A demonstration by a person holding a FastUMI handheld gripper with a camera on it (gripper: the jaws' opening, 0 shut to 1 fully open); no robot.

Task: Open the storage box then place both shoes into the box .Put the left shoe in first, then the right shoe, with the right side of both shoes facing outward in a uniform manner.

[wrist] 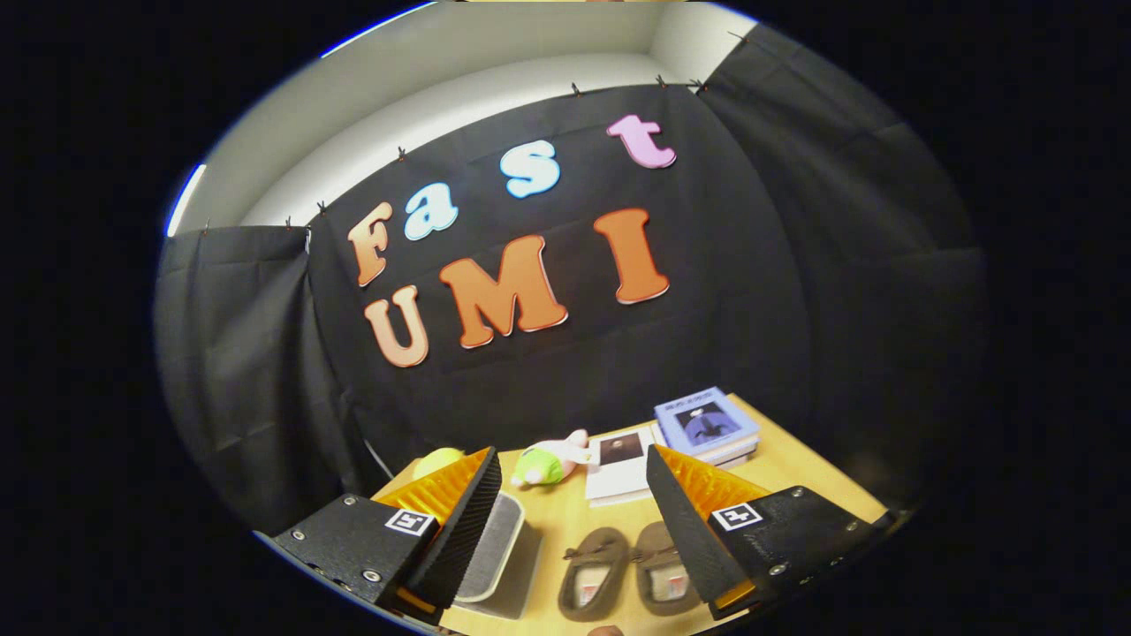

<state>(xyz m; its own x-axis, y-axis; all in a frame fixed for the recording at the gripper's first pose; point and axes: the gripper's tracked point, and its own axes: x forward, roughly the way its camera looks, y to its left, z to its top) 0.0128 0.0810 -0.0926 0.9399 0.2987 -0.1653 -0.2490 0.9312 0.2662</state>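
Note:
Two brown slipper-like shoes lie side by side on the wooden table, the left one [594, 572] and the right one [661, 565], low between my fingers and well below them. A grey storage box [495, 561] with its lid down sits by the left finger, partly hidden behind it. My gripper [574, 481] hangs high above the table, open wide, with nothing between its fingers.
Beyond the shoes, toward the black cloth wall, lie a plush toy with a green and pink body [552, 459], a yellow-green ball [437, 461], a white booklet [621, 466] and a stack of books with a blue cover [705, 422]. The table's right edge [848, 490] runs close by.

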